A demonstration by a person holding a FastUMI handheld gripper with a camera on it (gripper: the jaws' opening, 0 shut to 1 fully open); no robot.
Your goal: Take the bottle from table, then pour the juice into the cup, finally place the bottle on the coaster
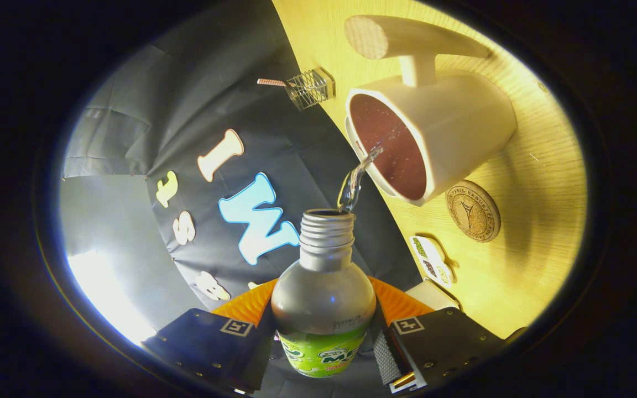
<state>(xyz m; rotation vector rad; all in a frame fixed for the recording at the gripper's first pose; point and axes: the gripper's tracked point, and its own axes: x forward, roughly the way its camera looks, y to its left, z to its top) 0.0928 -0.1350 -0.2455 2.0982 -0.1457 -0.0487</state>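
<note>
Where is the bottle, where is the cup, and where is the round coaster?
bottle (323,301): gripper view, on its silver shoulder, held between the jaws.
cup (457,130): gripper view, on its white outer wall, beyond the bottle's mouth.
coaster (473,210): gripper view, on its round top face, beside the cup.

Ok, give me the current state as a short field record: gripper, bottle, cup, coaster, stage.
gripper: gripper shut on the bottle, a finger pressing each side of its body
bottle: bottle uncapped, tipped toward the cup, a clear stream leaving its threaded mouth
cup: white cup with a handle on the wooden table, just beyond the bottle's mouth; the stream lands inside, dark liquid already in it
coaster: round coaster beside the cup, nothing on it
stage: pouring under way; bottle not yet placed on the coaster
</note>
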